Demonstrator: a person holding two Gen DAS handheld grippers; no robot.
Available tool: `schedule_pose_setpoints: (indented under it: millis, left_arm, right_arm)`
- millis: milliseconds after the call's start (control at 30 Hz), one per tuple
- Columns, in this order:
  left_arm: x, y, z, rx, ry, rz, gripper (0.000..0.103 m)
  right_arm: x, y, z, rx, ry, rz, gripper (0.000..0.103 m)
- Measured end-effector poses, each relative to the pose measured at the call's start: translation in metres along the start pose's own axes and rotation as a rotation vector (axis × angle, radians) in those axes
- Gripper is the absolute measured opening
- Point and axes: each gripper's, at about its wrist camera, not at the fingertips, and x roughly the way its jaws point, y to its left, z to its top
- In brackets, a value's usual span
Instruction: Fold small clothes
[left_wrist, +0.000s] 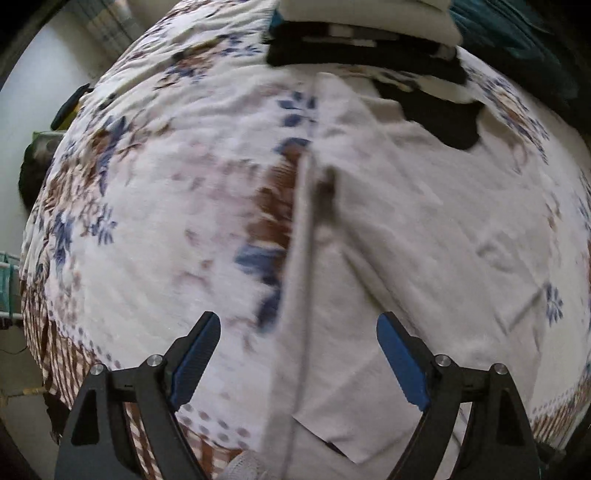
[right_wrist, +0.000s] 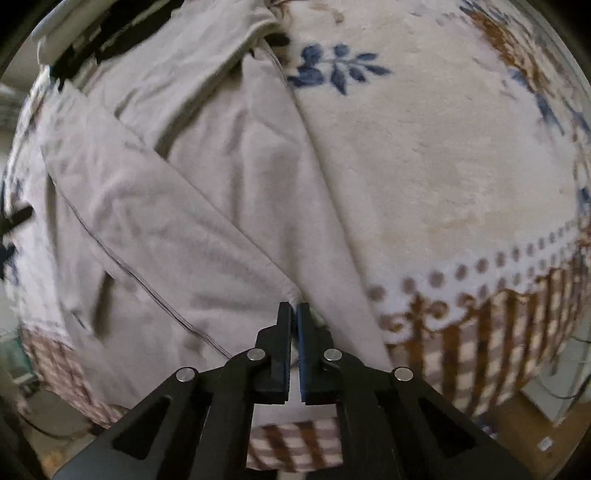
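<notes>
Right claw (right_wrist: 293, 308): black hinged linkage, blue ribbed pads, fingers drawn nearly together and clenched on a folded corner of the pale beige cotton garment (right_wrist: 177, 229). The pinched corner sits right at the fingertips; from there a folded flap runs up and away to the left as a broad diagonal band with a dark stitched seam along it. Cloth looks soft, thin, lightly creased. Motion blur on the left side.

Left claw (left_wrist: 298, 323): same build, fingers spread wide apart, released, gripping nothing. The same garment (left_wrist: 388, 240) lies flat ahead of it and to its right, with one long straight hemmed edge running forward from between the fingers.

Beneath both: a fleecy cream blanket with blue and brown floral print (right_wrist: 443, 166), nap visibly fuzzy. Near the right claw, to its right, the blanket's border shows a row of brown dots and a brown check band.

Far ahead of the left claw: a stack of folded black and white clothes (left_wrist: 362, 40), and a black fabric piece (left_wrist: 447, 118) touching the garment's far edge.
</notes>
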Motion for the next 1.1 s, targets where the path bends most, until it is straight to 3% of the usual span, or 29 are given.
schedule_pose_setpoints:
  millis: [167, 233, 267, 400, 567, 667, 767, 933, 1100]
  left_arm:
    - [0.007, 0.018, 0.029, -0.055, -0.015, -0.001, 0.086]
    - [0.008, 0.025, 0.053, -0.090, -0.039, -0.017, 0.086]
    - [0.010, 0.023, 0.067, -0.087, -0.052, -0.020, 0.086]
    - [0.033, 0.006, 0.111, -0.022, -0.085, 0.041, 0.086]
    - [0.091, -0.011, 0.143, 0.093, -0.021, 0.161, 0.086]
    - [0.106, 0.000, 0.145, 0.079, -0.001, 0.124, 0.090]
    - [0.083, 0.008, 0.136, 0.079, -0.043, 0.079, 0.090]
    - [0.017, 0.029, 0.079, 0.054, -0.085, -0.102, 0.090]
    - [-0.001, 0.039, -0.021, 0.030, 0.047, -0.143, 0.090]
  right_arm:
    - [-0.010, -0.008, 0.000, 0.005, 0.057, 0.007, 0.006]
    - [-0.021, -0.010, 0.010, 0.030, 0.061, 0.014, 0.017]
    - [-0.025, -0.008, 0.023, 0.046, 0.051, 0.017, 0.031]
    - [-0.053, -0.026, 0.049, 0.117, -0.003, 0.014, 0.044]
    - [-0.069, -0.042, 0.086, 0.163, -0.029, 0.009, 0.052]
    - [-0.078, -0.046, 0.101, 0.184, -0.038, 0.016, 0.060]
    - [-0.081, -0.053, 0.106, 0.202, -0.044, 0.050, 0.065]
    - [-0.101, -0.081, 0.107, 0.212, -0.043, 0.091, 0.065]
    - [-0.101, -0.106, 0.077, 0.182, 0.005, 0.113, 0.065]
